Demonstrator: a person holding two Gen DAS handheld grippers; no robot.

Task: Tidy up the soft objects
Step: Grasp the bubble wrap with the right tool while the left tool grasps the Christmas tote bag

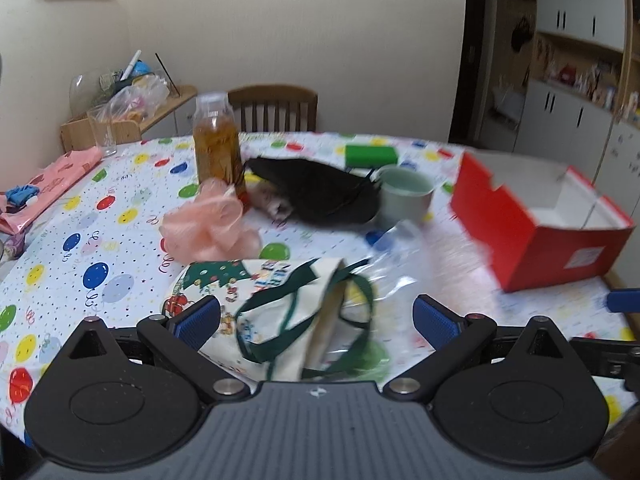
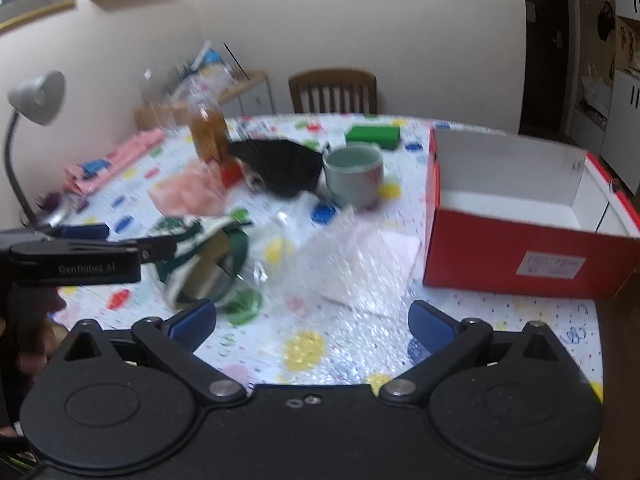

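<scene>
Your right gripper (image 2: 312, 324) hangs wide open over clear bubble wrap (image 2: 352, 268) on the table (image 2: 520, 320); red shoebox (image 2: 520, 256) just right, your left gripper (image 2: 160, 246) at the green-strapped pouch (image 2: 204, 260).

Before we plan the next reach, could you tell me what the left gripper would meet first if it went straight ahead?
Probably the Christmas-print cloth bag, already lying between the open left gripper.

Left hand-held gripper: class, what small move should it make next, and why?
Probably ease forward and close on the Christmas-print cloth bag. The left hand-held gripper is open with the bag lying between its pads, not gripped, and the red box stands open and looks empty.
</scene>
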